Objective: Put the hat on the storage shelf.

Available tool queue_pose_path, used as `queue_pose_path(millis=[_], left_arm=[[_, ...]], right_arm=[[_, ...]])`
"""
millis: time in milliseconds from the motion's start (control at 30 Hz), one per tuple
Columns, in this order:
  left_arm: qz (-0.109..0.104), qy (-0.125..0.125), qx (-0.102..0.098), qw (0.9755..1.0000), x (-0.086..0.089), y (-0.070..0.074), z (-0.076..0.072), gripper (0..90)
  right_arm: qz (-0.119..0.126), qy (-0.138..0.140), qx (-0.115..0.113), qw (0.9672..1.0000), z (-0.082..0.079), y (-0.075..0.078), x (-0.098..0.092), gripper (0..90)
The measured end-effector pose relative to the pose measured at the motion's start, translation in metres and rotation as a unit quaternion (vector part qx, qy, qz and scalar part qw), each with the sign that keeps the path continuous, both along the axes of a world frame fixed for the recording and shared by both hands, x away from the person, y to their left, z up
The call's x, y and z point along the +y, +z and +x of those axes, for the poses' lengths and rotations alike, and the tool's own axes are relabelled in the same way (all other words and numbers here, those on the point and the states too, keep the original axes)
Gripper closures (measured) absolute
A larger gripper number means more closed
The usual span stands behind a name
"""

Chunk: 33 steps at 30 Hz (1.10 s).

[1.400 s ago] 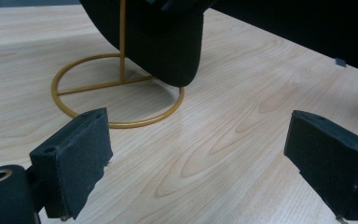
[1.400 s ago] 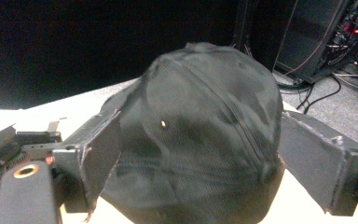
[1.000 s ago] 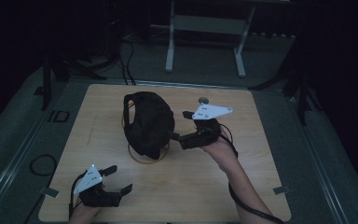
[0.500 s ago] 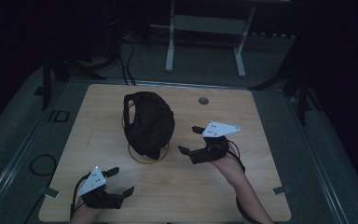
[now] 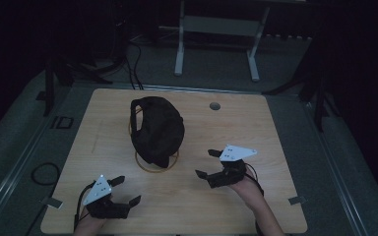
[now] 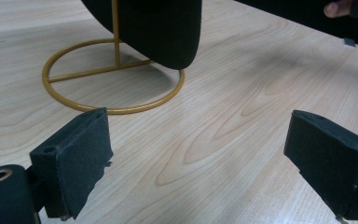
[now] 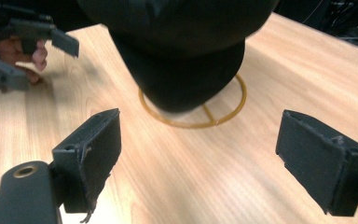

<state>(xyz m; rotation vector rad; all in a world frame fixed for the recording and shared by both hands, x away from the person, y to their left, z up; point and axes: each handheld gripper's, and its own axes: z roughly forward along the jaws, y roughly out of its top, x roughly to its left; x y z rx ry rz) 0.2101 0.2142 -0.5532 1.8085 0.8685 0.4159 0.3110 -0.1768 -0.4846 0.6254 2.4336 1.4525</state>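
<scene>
Jaws on my left gripper (image 5: 120,191) and right gripper (image 5: 211,164) are spread, holding nothing. Black cap (image 5: 156,130) sits on its gold wire ring stand (image 5: 156,165) mid-desk (image 5: 275,132). I judge any approach should avoid tipping that light stand.

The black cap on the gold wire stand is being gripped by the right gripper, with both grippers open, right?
Not gripped. In the high view the right gripper sits apart from the black cap on its gold wire stand, jaws open on nothing. The left gripper is open too.
</scene>
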Motion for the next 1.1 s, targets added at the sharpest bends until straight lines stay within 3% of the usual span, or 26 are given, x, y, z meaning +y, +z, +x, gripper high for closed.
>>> queue_pose_path(millis=[600, 1100], left_arm=[[0.001, 0.002, 0.001, 1.0000, 0.000, 0.001, 0.000, 7.8], [-0.001, 0.001, 0.002, 1.0000, -0.001, 0.000, 0.000, 7.8]], right_arm=[[-0.011, -0.012, 0.023, 0.9996, -0.017, -0.043, -0.038, 14.1], [-0.021, -0.039, 0.030, 0.9986, -0.029, -0.057, -0.070, 14.4]])
